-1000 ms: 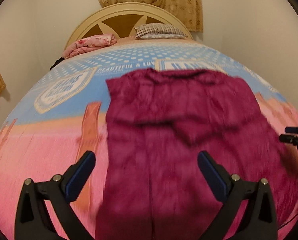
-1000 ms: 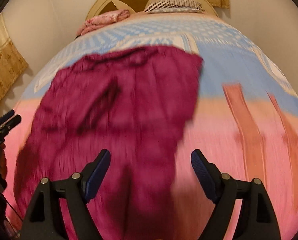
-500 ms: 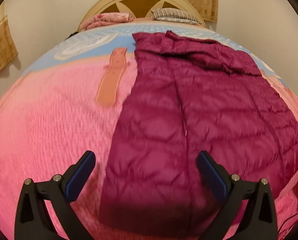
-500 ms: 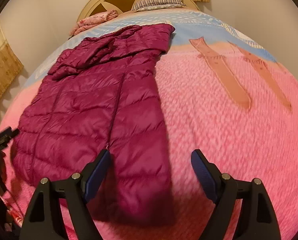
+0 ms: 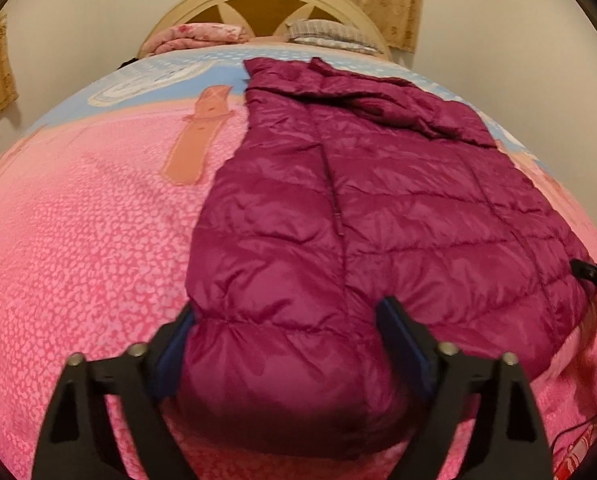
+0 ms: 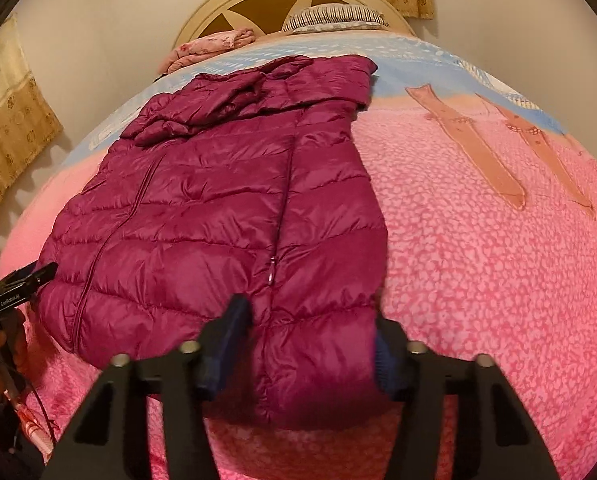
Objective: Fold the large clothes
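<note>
A magenta quilted puffer jacket (image 5: 378, 208) lies flat on the pink bed, hem toward me and hood at the far end; it also shows in the right wrist view (image 6: 218, 208). My left gripper (image 5: 286, 344) straddles the jacket's near left hem corner, its jaws part closed with the fabric bunched between them. My right gripper (image 6: 310, 348) straddles the near right hem corner the same way. Each gripper's tip shows at the edge of the other view: the right one (image 5: 594, 276) and the left one (image 6: 22, 284).
The bed has a pink and blue cover (image 5: 78, 240) and a cream headboard (image 5: 258, 4). A folded pink blanket (image 5: 194, 38) and a striped pillow (image 5: 326, 32) lie at the head. Curtains (image 6: 10, 128) hang on the walls.
Both grippers have dropped to the hem and narrowed around its two near corners. Earlier they were wide open above the jacket. The jacket now lies flat.
</note>
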Demonstrator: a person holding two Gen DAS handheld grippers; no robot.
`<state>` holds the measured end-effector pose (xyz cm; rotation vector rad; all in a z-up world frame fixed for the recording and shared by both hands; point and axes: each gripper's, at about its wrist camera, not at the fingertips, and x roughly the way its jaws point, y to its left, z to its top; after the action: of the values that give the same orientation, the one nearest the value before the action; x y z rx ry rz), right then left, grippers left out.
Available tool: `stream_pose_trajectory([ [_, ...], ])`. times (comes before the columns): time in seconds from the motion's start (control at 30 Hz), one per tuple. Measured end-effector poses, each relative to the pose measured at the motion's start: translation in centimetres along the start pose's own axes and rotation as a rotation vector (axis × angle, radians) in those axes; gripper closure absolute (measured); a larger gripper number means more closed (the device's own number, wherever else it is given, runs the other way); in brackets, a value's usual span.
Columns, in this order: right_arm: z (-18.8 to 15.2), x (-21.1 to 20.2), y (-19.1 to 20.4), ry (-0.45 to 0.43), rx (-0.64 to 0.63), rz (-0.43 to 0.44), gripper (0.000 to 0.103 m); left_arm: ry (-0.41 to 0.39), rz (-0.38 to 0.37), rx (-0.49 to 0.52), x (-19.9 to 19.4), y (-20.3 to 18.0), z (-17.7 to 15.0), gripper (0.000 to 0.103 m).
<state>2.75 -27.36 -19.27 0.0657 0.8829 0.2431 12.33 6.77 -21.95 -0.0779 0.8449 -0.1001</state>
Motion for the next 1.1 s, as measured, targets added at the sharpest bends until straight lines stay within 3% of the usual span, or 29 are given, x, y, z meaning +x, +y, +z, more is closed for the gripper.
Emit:
stream_pose_trajectory([
  [0.1, -0.1, -0.2, -0.1, -0.005, 0.012, 0.017, 0.066, -0.002, -0.022, 0.005, 0.0, -0.3, 0.1, 0.033],
  [0.2, -0.2, -0.5, 0.2, -0.011, 0.003, 0.038, 0.079, -0.021, -0.027, 0.044, -0.4, -0.9, 0.0, 0.051],
  [0.33, -0.3, -0.7, 0.1, -0.014, 0.005, 0.068, 0.088, -0.043, -0.019, 0.093, -1.1, -1.0, 0.1, 0.086],
  [0.37, -0.3, -0.9, 0.0, -0.016, 0.011, 0.076, 0.090, -0.044, -0.039, 0.092, -1.4, -0.9, 0.2, 0.089],
  [0.53, -0.3, -1.6, -0.8, -0.015, 0.040, 0.130, 0.093, -0.068, -0.070, 0.119, -3.0, -1.0, 0.0, 0.093],
  [0.77, -0.9, -4.4, -1.6, -0.026, 0.073, 0.216, 0.095, -0.113, -0.224, 0.080, -7.9, -0.1, 0.4, 0.094],
  [1.1, -2.0, -13.4, -2.7, -0.107, 0.078, 0.335, 0.097, -0.253, -0.388, 0.099, -17.5, -1.0, 1.2, 0.094],
])
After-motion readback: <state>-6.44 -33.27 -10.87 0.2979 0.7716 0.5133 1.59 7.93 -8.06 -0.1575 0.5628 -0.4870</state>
